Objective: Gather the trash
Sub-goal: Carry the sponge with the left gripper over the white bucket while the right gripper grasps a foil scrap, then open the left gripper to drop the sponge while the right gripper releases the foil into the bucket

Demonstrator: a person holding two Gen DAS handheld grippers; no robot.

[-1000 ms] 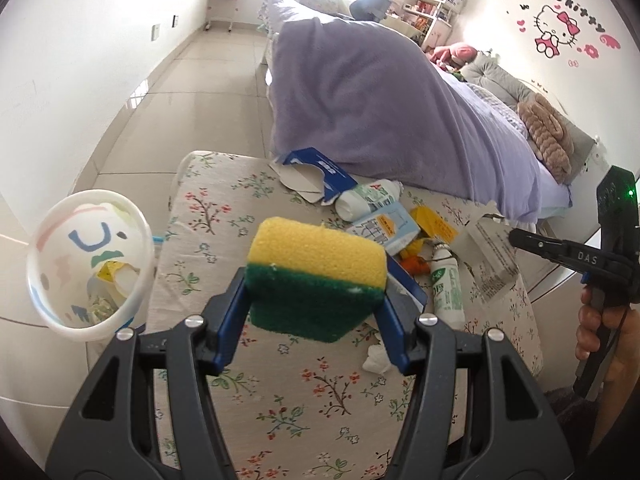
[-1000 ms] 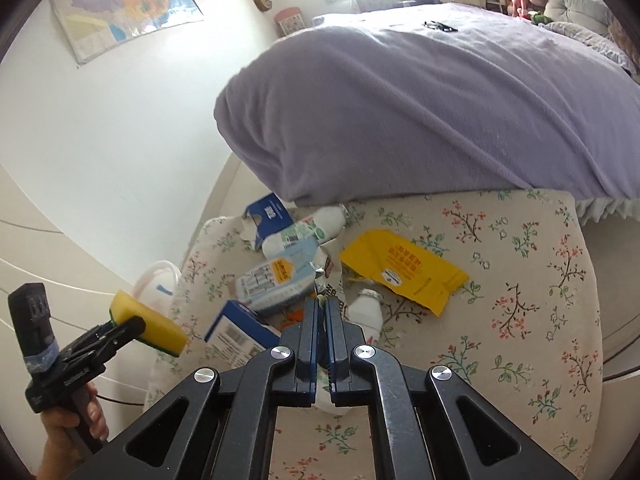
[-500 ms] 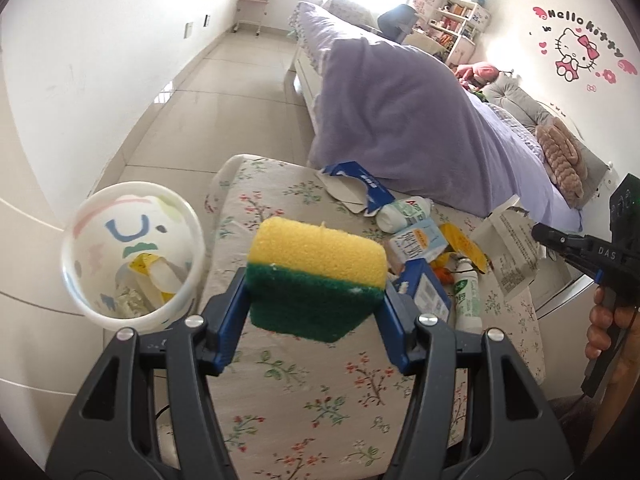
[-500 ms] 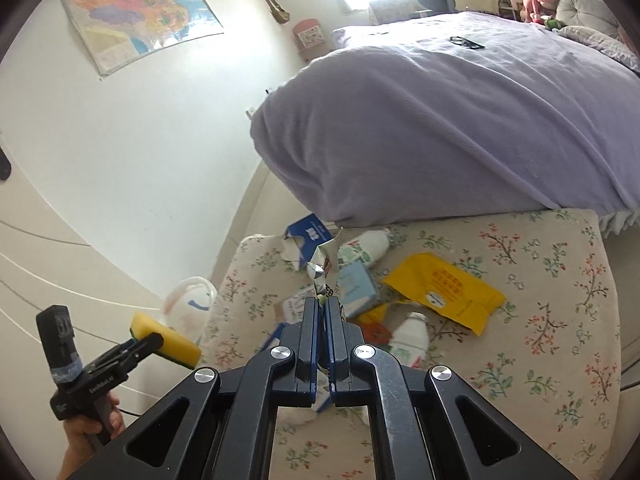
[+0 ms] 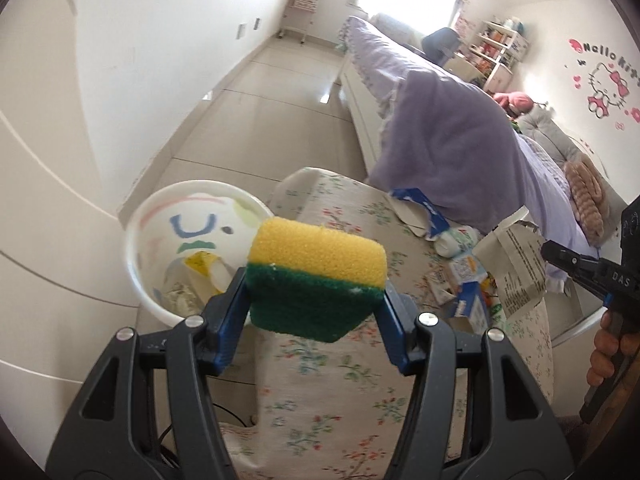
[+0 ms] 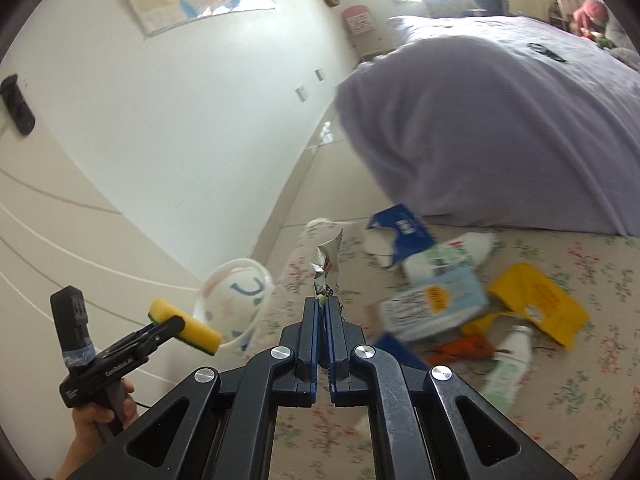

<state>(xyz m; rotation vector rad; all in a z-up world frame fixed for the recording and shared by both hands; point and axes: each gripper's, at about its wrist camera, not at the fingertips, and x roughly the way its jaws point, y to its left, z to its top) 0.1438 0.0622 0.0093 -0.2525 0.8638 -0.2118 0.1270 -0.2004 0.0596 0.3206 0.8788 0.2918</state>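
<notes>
My left gripper [image 5: 314, 300] is shut on a yellow and green sponge [image 5: 316, 270], held beside a white trash bin [image 5: 160, 236] with some trash in it. My right gripper [image 6: 323, 304] is shut on a crumpled silver wrapper [image 6: 328, 268], lifted above the floral table [image 6: 560, 420]; the wrapper also shows in the left wrist view [image 5: 516, 256]. The bin [image 6: 236, 300] stands off the table's left edge, left of the wrapper. More trash lies on the table: a blue carton [image 6: 400, 228], a white bottle [image 6: 448, 256], a yellow packet [image 6: 536, 300], a green-labelled bottle [image 6: 508, 364].
A bed with a purple cover [image 6: 500, 120] stands just behind the table. A white wall [image 6: 180, 120] and tiled floor [image 5: 260, 112] lie to the left. The left hand-held gripper [image 6: 120, 356] shows low left in the right wrist view.
My right gripper has lifted the wrapper off the table and carried it left toward the bin. My left gripper with the sponge has moved left, closer to the bin.
</notes>
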